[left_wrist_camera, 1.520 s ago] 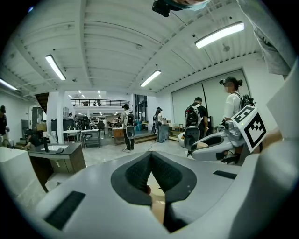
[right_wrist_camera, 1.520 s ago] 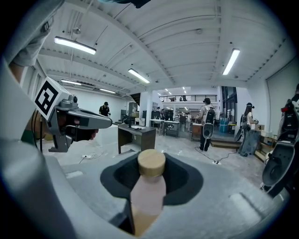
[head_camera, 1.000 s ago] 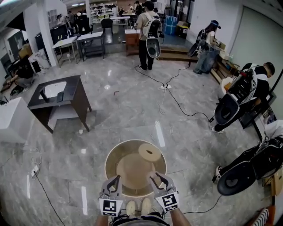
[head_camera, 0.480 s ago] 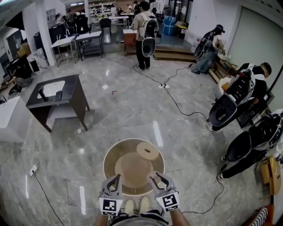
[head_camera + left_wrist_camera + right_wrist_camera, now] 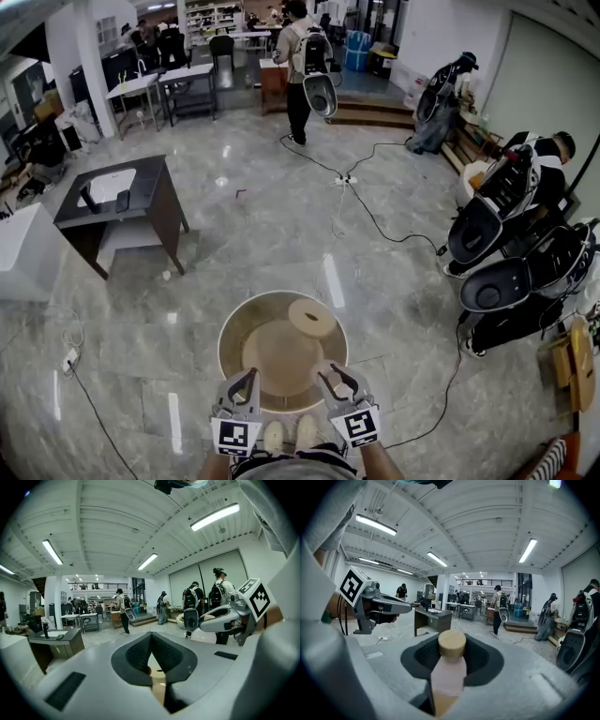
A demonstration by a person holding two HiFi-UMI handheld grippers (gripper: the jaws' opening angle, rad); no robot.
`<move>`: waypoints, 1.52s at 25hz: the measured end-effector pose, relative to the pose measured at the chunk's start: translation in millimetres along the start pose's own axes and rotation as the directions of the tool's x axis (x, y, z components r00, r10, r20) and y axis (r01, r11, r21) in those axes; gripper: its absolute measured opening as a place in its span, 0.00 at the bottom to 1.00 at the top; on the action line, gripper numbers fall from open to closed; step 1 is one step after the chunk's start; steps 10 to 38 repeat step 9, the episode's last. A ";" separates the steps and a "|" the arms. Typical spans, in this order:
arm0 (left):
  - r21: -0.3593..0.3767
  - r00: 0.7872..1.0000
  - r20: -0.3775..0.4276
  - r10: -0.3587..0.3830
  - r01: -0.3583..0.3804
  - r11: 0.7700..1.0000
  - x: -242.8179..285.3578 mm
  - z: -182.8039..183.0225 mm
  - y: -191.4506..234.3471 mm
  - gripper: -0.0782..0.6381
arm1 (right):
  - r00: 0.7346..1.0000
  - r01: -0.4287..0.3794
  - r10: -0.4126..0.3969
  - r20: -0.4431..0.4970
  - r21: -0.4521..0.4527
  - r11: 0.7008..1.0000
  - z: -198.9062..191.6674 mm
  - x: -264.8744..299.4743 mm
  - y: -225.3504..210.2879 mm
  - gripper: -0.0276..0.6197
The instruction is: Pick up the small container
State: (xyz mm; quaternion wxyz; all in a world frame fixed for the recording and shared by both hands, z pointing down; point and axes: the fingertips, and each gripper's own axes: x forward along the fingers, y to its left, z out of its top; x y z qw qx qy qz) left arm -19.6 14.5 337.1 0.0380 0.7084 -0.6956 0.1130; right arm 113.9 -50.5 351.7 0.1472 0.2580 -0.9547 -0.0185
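Observation:
The small container [image 5: 449, 674] is a pale pink bottle with a round wooden cap, and it stands upright between the jaws in the right gripper view. My right gripper [image 5: 451, 667] is shut on it, the dark pads at both its sides. In the head view the right gripper [image 5: 330, 375] hovers over the near edge of a round wooden table [image 5: 239, 328]; the container is hard to make out there. Beside it, my left gripper [image 5: 247, 377] points the same way. Its pads [image 5: 140, 653] meet at the tip with nothing between them. A flat wooden disc [image 5: 312, 317] lies on the table.
A dark desk [image 5: 117, 199] and a white table [image 5: 23, 248] stand to the left. A power cable [image 5: 375, 217] runs across the marble floor. People with large black backpack rigs [image 5: 506, 211] crowd the right side; another person [image 5: 305, 56] walks far ahead.
Both grippers have kept still with the container held. People in the background have shifted, and a rig at the right has moved further in.

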 end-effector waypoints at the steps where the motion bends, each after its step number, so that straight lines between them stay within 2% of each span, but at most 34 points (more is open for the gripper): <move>1: -0.007 1.000 -0.001 0.001 -0.001 1.000 0.3 0.8 0.3 0.13 | 1.000 0.000 0.000 0.001 -0.002 1.000 0.5 0.4 -0.4 0.24; 5: 0.045 1.000 -0.004 -0.006 0.006 0.999 1.6 -4.4 3.7 0.13 | 1.000 0.002 -0.002 0.024 -0.006 1.000 2.2 3.5 -1.2 0.24; 9: 0.022 1.000 -0.006 -0.005 0.005 1.000 1.4 -4.4 4.1 0.13 | 1.000 0.005 -0.005 0.028 -0.010 1.000 2.4 5.9 0.6 0.24; 38: 0.022 1.000 -0.006 -0.005 0.005 1.000 1.4 -4.4 4.1 0.13 | 1.000 0.005 -0.005 0.028 -0.010 1.000 2.4 5.9 0.6 0.24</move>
